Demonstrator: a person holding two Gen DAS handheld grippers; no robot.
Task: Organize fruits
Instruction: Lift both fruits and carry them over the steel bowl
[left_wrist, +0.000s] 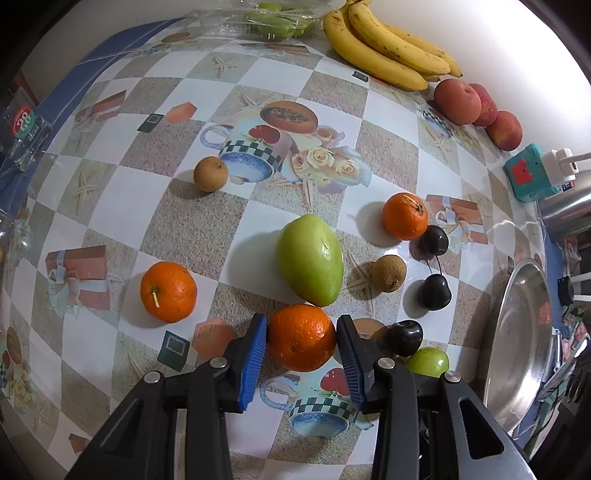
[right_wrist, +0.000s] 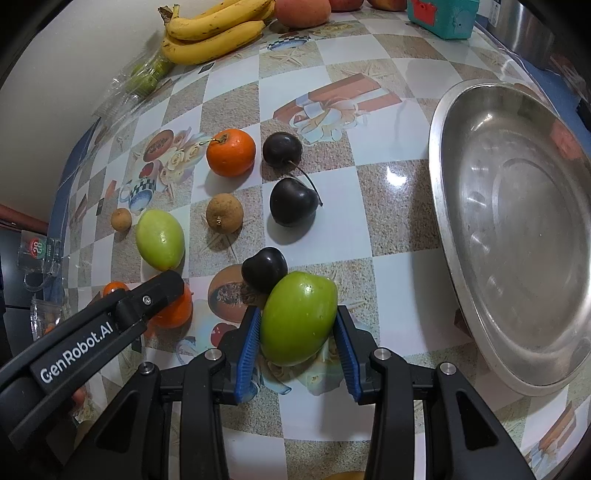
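left gripper (left_wrist: 301, 338): blue pads on both sides of an orange (left_wrist: 301, 338), touching or nearly so; looked clamped, judged not certain.
right gripper (right_wrist: 298, 328): pads pressed against a green fruit (right_wrist: 298, 317), clamped across its middle.
orange, handling: firm, round, dimpled peel, likely decent friction; judged moderately heavy; gripped across widest part, sensible.
green fruit, handling: smooth, glossy, probably slippery; firm squeeze at the belly judged best, not the tapered end.
orange, place: well left of the steel dish (right_wrist: 517, 236), on the tablecloth (left_wrist: 110, 206).
green fruit, place: near the dish's left rim, just beside a dark plum (right_wrist: 264, 269).
steel dish: nothing inside, only reflections.
plastic bag (left_wrist: 258, 18): far from the dish by the bananas (left_wrist: 388, 44); held green fruit, count unclear.
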